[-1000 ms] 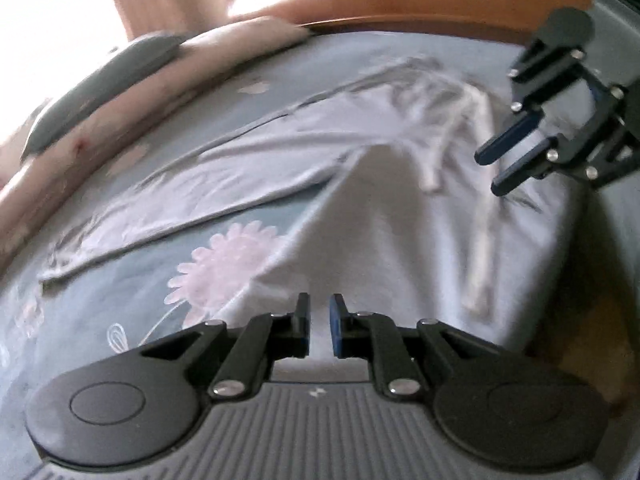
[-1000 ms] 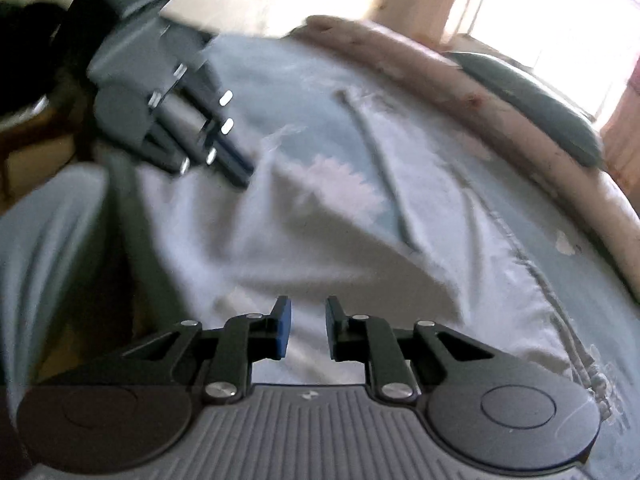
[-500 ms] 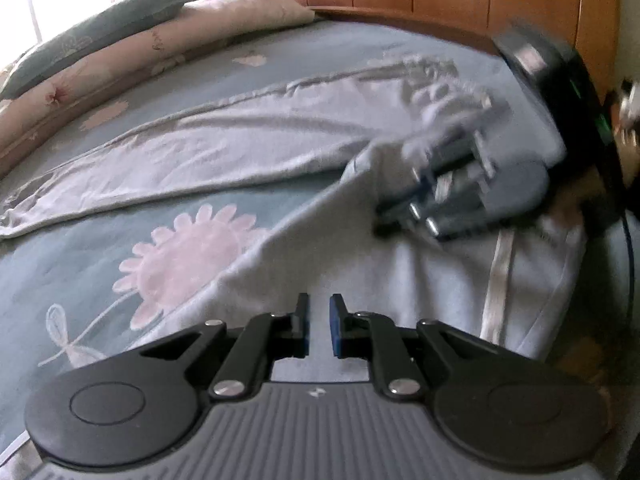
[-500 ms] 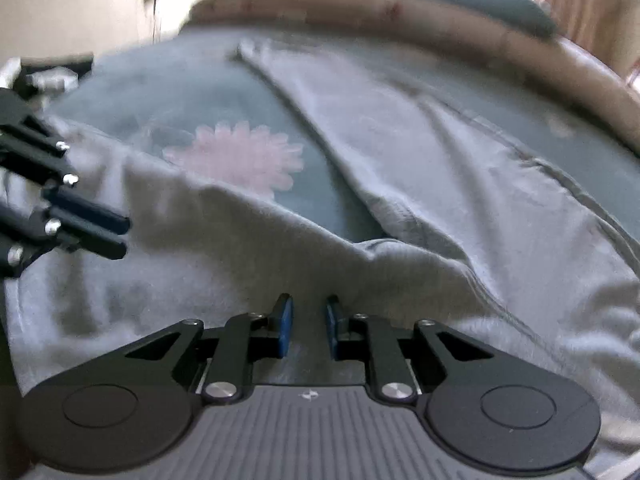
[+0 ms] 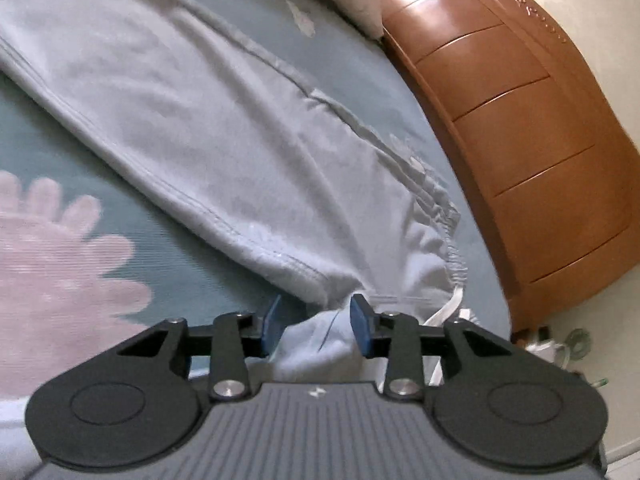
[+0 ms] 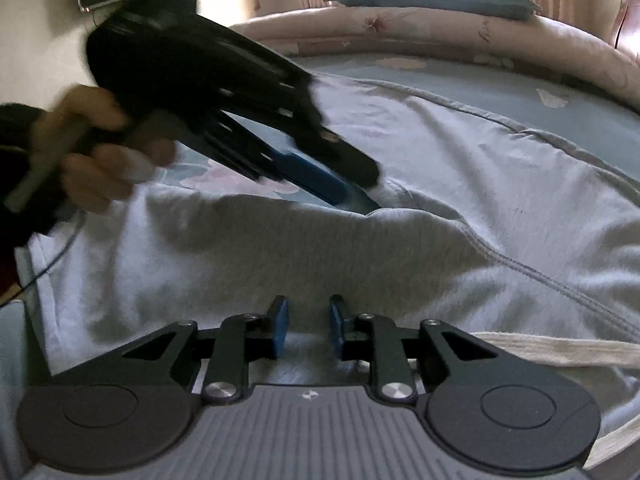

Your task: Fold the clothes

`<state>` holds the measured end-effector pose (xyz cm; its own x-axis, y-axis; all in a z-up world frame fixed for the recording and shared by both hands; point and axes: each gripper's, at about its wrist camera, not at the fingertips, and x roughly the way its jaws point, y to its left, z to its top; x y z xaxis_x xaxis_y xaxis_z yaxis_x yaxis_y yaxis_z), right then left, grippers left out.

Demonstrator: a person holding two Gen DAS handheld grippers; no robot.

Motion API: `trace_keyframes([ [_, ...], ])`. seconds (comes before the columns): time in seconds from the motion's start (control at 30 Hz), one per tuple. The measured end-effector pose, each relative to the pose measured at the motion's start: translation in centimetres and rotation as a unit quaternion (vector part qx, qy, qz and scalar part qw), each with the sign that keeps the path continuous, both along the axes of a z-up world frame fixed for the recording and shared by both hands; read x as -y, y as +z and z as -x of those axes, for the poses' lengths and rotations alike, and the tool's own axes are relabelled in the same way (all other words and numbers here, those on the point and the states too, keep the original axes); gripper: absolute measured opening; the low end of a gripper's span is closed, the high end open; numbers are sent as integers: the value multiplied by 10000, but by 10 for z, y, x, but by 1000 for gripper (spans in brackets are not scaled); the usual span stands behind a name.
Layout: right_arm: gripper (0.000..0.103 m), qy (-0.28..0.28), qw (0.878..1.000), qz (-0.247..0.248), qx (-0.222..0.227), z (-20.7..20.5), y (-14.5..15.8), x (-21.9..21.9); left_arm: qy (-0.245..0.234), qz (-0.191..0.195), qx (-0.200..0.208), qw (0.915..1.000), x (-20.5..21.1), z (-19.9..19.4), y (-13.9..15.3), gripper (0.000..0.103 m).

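Lying spread across the floral bedsheet (image 5: 72, 184), the grey sweatpants (image 5: 224, 128) look soft, light and floppy. The left gripper (image 5: 316, 320) is opening around bunched crotch fabric, its pads not pressing. The right gripper (image 6: 306, 326) is opening above the seat, holding nothing. The gathered waistband (image 5: 448, 240), nearest the wooden headboard (image 5: 520, 140), seems the firmest hold.

Both wrist cameras look down, close over the trousers (image 5: 240, 128).

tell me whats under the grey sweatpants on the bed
The grey sweatpants lie on a blue bedsheet printed with a pink flower. Whatever pattern sits directly beneath the fabric is covered.
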<state>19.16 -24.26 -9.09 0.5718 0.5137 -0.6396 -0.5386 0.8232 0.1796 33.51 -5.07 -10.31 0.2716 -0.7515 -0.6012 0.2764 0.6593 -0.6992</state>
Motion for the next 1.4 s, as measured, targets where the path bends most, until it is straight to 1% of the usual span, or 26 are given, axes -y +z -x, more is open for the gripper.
trace_keyframes([
  [0.1, 32, 133, 9998, -92, 98, 0, -4, 2, -70, 341, -90, 9994, 11, -7, -13, 48],
  [0.2, 33, 229, 9995, -85, 199, 4, -5, 3, -100, 602, -91, 9981, 21, -13, -17, 48],
  [0.27, 33, 228, 9994, -102, 219, 6, -5, 4, -88, 804, -72, 9967, 24, -20, -13, 48],
  [0.4, 34, 213, 9994, -168, 210, 8, -5, 6, 93, 1122, 68, 9936, 19, -36, 4, 50],
  [0.47, 34, 213, 9994, -182, 207, 8, -5, 6, 126, 1032, 125, 9945, 22, -38, 4, 52],
  [0.5, 35, 216, 9994, -181, 209, 9, -5, 6, 59, 918, 133, 9957, 26, -37, 3, 54],
  [0.57, 36, 226, 9994, -164, 224, 10, -4, 5, -116, 710, 158, 9973, 31, -31, -1, 54],
  [0.63, 37, 233, 9993, -143, 241, 11, -4, 4, -270, 615, 139, 9976, 32, -24, -6, 55],
  [0.77, 37, 218, 9994, -137, 243, 9, -4, 4, -389, 655, -47, 9971, 28, -22, -14, 57],
  [0.83, 37, 184, 9994, -167, 232, 8, -4, 5, -342, 686, 2, 9971, 26, -24, -10, 57],
  [0.87, 37, 151, 9994, -194, 225, 7, -3, 7, -322, 761, 6, 9966, 24, -26, -7, 57],
  [0.93, 37, -22, 9989, -374, 264, 7, 6, 14, -307, 900, -26, 9955, 22, -32, -1, 57],
  [1.03, 37, -242, 9941, -998, 360, 1, 27, 30, -425, 861, -2, 9954, 26, -39, 8, 59],
  [1.07, 37, -266, 9935, -1043, 375, -2, 33, 31, -454, 843, -12, 9954, 27, -41, 11, 60],
  [1.17, 36, -192, 9961, -803, 313, -21, 37, 21, -480, 803, -21, 9956, 29, -44, 15, 60],
  [1.2, 36, -157, 9970, -726, 231, -29, 36, 16, -484, 803, -10, 9956, 31, -44, 15, 60],
  [1.23, 36, -146, 9979, -622, 62, -39, 29, 10, -471, 806, -9, 9956, 31, -45, 17, 60],
  [1.3, 36, -246, 9991, -223, -279, -56, 13, -4, -459, 819, 3, 9956, 31, -47, 19, 60],
  [1.33, 33, -290, 9989, -69, -375, -65, 6, -10, -450, 819, 8, 9956, 32, -47, 20, 60],
  [1.4, 34, -303, 9993, -63, -227, -70, 5, -16, -415, 821, 8, 9958, 33, -49, 19, 60],
])
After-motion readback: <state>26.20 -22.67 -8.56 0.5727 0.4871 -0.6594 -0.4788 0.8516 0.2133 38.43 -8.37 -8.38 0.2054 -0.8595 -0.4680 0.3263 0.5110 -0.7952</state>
